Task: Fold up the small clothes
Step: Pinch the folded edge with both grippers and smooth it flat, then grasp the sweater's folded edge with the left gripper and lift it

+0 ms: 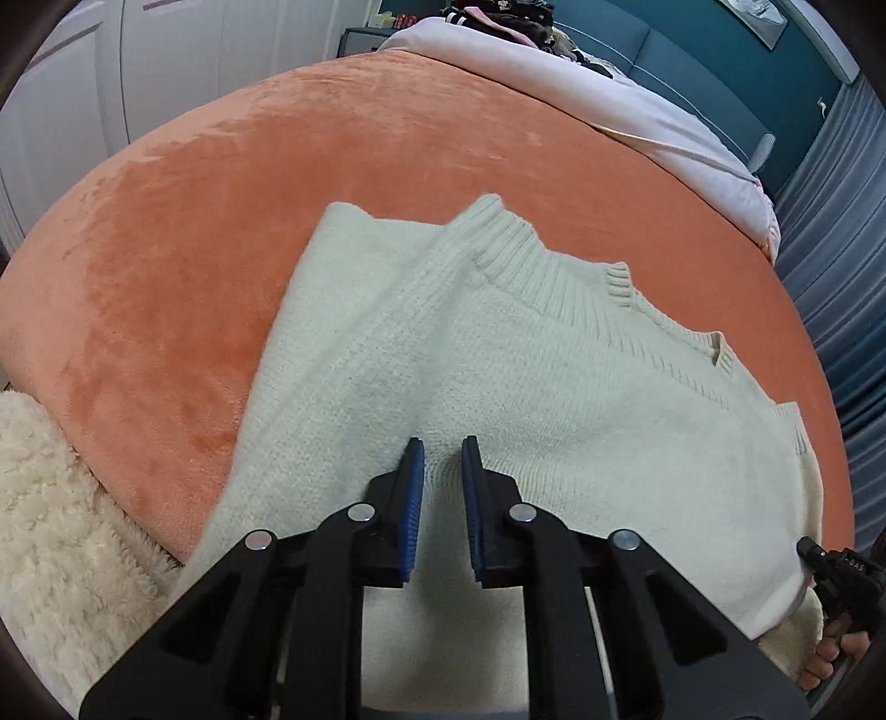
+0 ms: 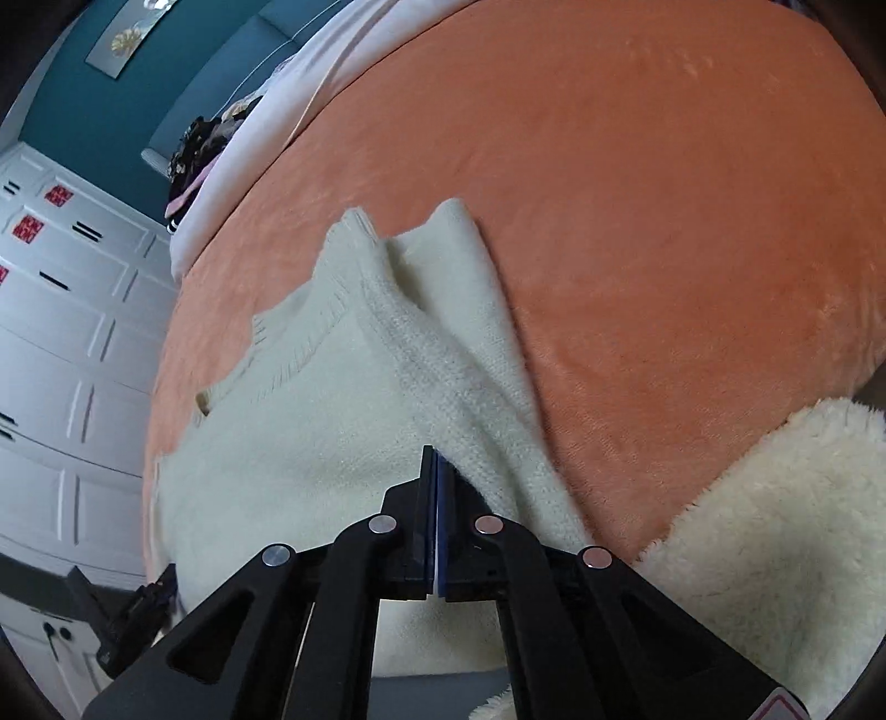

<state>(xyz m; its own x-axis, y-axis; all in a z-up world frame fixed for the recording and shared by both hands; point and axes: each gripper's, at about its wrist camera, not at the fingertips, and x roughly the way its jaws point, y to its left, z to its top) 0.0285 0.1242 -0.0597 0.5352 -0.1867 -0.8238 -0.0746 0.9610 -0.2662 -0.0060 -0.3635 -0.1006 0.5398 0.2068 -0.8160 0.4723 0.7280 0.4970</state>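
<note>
A cream knit sweater (image 1: 554, 387) lies on the orange blanket (image 1: 221, 221), ribbed neckline (image 1: 554, 277) toward the far side, one side folded over. My left gripper (image 1: 443, 448) hovers over the sweater's near part with a narrow gap between its blue pads (image 1: 412, 498); nothing is between them. In the right wrist view the sweater (image 2: 310, 443) shows with a raised fold running toward my right gripper (image 2: 436, 459). The right jaws are pressed together at the fold's near end; whether knit is pinched between them is hidden.
A fluffy white fleece (image 1: 61, 526) lies at the bed's near edge, and shows in the right wrist view (image 2: 775, 526) too. A pale pink duvet (image 1: 609, 99) and dark clothes (image 1: 498, 16) lie at the far end. White wardrobe doors (image 2: 55, 360) stand beside the bed.
</note>
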